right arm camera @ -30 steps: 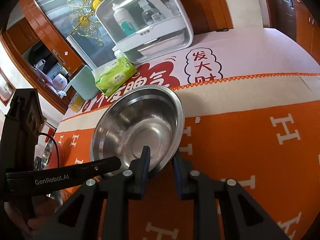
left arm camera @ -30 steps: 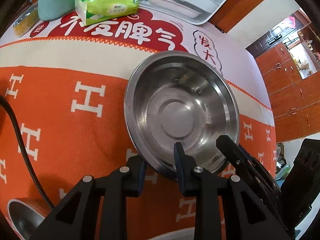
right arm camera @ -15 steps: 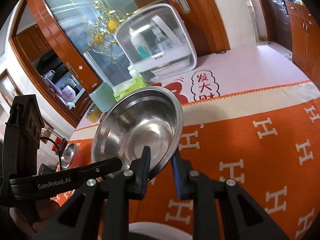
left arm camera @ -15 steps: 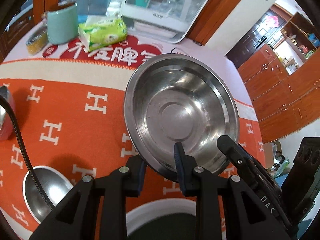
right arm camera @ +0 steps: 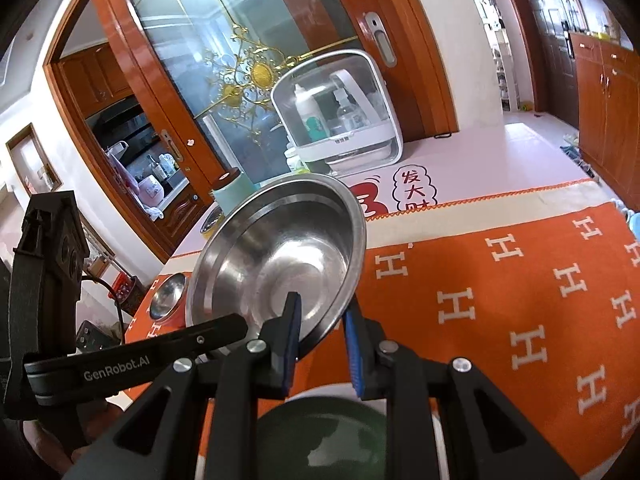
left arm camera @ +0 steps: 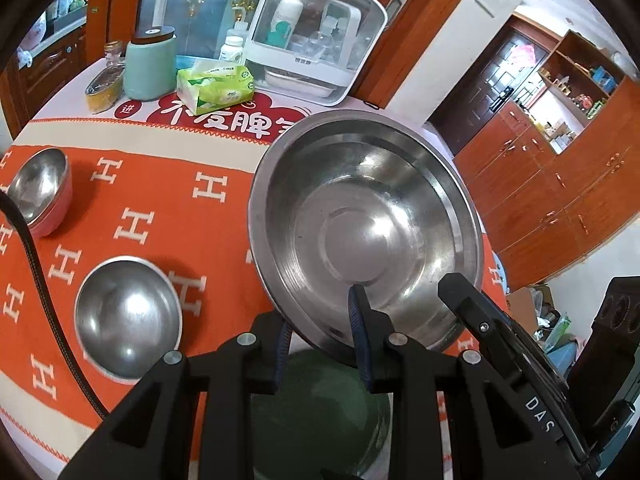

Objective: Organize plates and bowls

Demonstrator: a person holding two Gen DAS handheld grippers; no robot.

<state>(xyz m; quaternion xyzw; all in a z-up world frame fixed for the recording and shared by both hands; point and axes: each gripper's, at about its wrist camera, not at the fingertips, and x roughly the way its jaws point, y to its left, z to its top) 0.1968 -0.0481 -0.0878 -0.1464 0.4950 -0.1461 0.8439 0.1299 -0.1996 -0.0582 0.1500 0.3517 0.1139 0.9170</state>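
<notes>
large steel bowl point(left arm camera: 372, 236), shiny, scuffed, stepped inner wall, flat base; left gripper point(left arm camera: 322, 334) and right gripper point(right arm camera: 320, 322) each clamped on its rim.

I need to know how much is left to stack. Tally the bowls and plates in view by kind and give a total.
Large steel bowl, gripped by both grippers: 1
Small steel bowl on the cloth: 1
Steel-lined bowl with pink outside: 1
Dark green dish with a white rim below the grippers, plate or bowl unclear: 1
Total: 4
</notes>
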